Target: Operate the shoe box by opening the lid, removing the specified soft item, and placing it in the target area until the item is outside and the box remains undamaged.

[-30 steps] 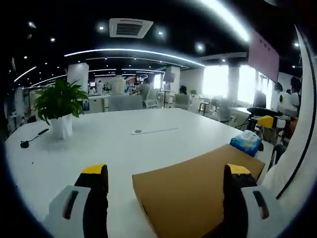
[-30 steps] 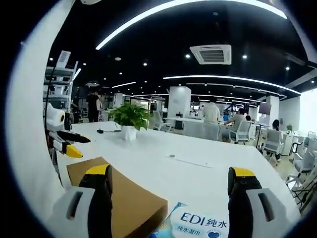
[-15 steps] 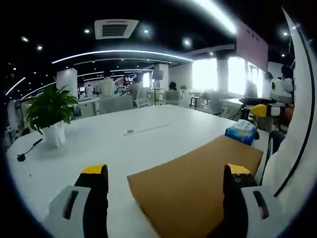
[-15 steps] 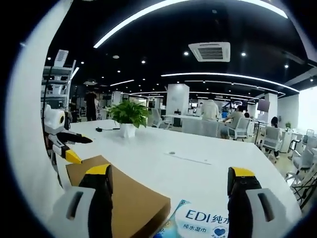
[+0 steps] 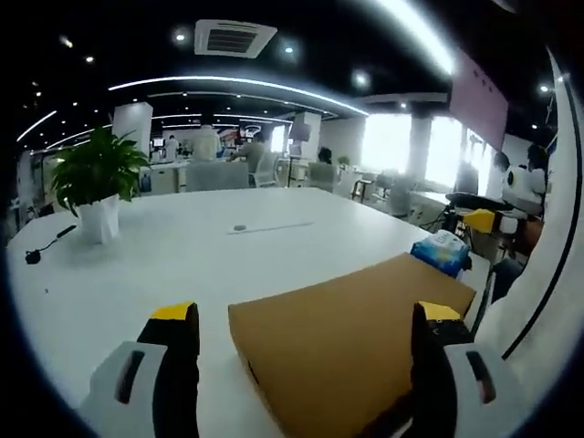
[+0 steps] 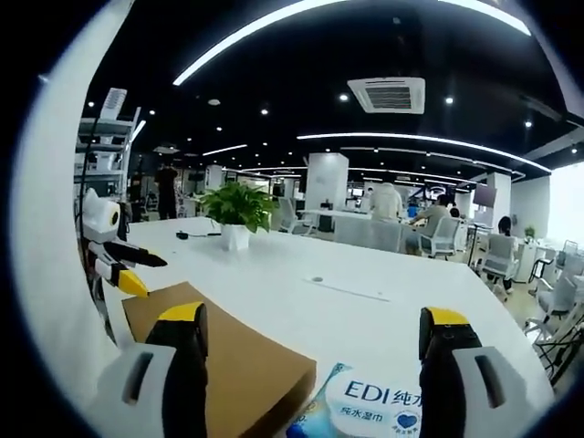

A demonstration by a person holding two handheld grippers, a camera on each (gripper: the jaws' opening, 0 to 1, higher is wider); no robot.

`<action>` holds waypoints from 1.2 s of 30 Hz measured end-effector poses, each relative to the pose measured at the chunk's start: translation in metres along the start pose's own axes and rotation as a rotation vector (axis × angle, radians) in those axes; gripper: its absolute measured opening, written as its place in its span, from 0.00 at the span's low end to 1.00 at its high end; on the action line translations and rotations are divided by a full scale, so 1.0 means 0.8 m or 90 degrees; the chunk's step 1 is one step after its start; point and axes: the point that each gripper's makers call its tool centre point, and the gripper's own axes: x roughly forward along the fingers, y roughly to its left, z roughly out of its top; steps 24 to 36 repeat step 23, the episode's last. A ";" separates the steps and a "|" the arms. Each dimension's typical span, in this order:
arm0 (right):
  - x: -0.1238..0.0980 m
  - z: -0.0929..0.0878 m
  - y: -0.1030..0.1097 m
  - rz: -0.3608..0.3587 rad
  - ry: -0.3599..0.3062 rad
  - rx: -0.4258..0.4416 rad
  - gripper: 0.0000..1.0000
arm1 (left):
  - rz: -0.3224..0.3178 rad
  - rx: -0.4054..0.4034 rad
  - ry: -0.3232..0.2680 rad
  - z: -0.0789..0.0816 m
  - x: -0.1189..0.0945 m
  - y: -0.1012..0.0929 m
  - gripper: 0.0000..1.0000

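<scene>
A brown cardboard shoe box lies flat on the white table with its lid shut, reaching between the jaws of my left gripper, which stands open above its near end. The same shoe box sits low on the left in the right gripper view. My right gripper is open, with a blue and white wet-wipe pack just below its jaws. That pack lies beyond the box's far right corner in the left gripper view. The other gripper shows at the left edge.
A potted green plant in a white pot stands at the far left of the table, with a small black cable beside it. People sit at desks far behind. A white sleeve fills the right edge.
Both views have shifted slightly with the hands; the box sits a little lower and nearer between the left jaws. Both grippers stay open and nothing on the table has moved.
</scene>
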 end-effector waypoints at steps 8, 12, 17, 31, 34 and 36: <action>-0.001 -0.001 0.006 0.011 0.005 0.002 0.98 | 0.011 -0.005 0.014 -0.006 -0.004 0.003 0.99; -0.002 -0.004 0.010 0.017 0.013 0.002 0.97 | 0.019 0.000 0.014 -0.007 -0.007 0.005 0.99; -0.004 -0.003 0.010 0.014 0.011 0.007 0.97 | 0.022 -0.001 0.015 -0.008 -0.008 0.006 0.99; -0.009 -0.007 0.011 0.018 0.019 0.009 0.96 | 0.018 -0.004 0.019 -0.011 -0.009 0.004 0.99; -0.009 -0.007 0.011 0.018 0.019 0.009 0.96 | 0.018 -0.004 0.019 -0.011 -0.009 0.004 0.99; -0.009 -0.007 0.011 0.018 0.019 0.009 0.96 | 0.018 -0.004 0.019 -0.011 -0.009 0.004 0.99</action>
